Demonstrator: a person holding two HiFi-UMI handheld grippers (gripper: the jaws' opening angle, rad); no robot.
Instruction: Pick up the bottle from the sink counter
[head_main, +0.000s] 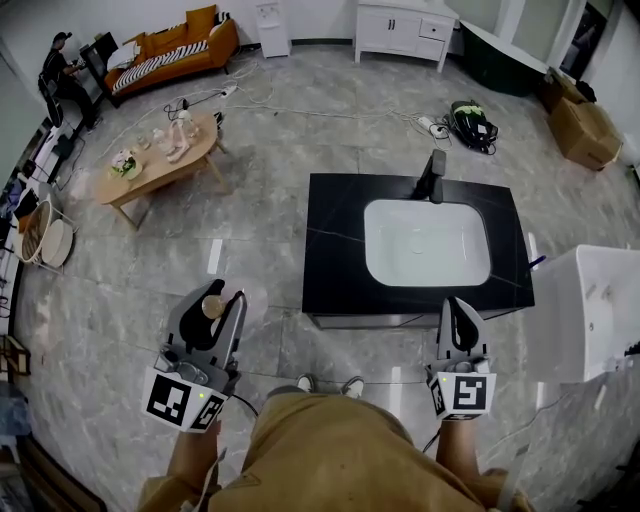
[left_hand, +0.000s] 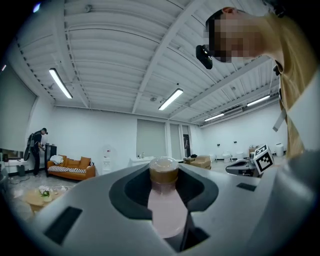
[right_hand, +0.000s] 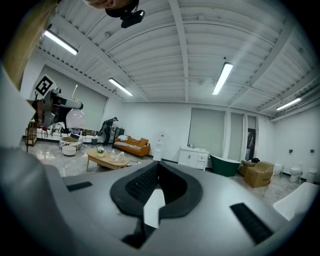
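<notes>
left gripper (head_main: 222, 300) fingers (left_hand: 95, 200) grasping pink bottle (left_hand: 164, 202), right gripper (head_main: 460, 312) fingers (right_hand: 215, 200) clenched empty, black sink counter (head_main: 335, 250) ahead

grey tiled floor (head_main: 260, 150) holds an orange sofa (head_main: 175, 48), wooden table (head_main: 160, 172) and white cabinet (head_main: 405, 30).

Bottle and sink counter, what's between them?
Only bare floor, in the head view: the bottle, clamped in the left gripper's jaws, sits clear of the sink counter.
</notes>
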